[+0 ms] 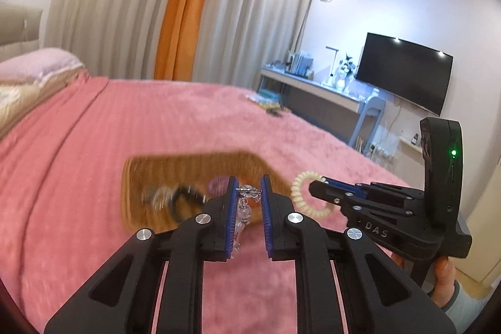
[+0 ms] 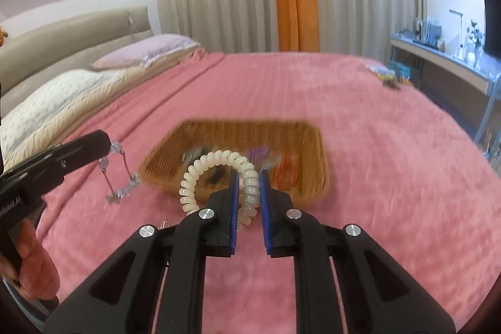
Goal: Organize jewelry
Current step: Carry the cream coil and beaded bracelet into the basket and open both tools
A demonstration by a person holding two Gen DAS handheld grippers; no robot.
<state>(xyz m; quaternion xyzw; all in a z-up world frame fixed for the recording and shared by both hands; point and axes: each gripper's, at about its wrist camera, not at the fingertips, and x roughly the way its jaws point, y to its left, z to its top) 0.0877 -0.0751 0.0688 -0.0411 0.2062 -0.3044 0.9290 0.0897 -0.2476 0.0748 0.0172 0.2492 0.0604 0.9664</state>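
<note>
My left gripper (image 1: pixel 248 193) is shut on a clear crystal bead bracelet (image 1: pixel 243 208), which hangs down between the blue pads; it also shows in the right wrist view (image 2: pixel 120 174), dangling from the left gripper (image 2: pixel 108 146). My right gripper (image 2: pixel 247 179) is shut on a cream spiral hair tie (image 2: pixel 216 174), also in the left wrist view (image 1: pixel 305 191) at the right gripper (image 1: pixel 313 188). Both are held above the pink bed, just in front of a wicker tray (image 2: pixel 310 140) (image 1: pixel 137 171) holding several blurred pieces.
The pink blanket (image 2: pixel 391 161) covers the bed. Pillows (image 2: pixel 62 96) lie at the left by the headboard. Small items (image 2: pixel 388 77) lie near the bed's far right corner. A desk (image 1: pixel 313 86) and TV (image 1: pixel 404 74) stand by the wall.
</note>
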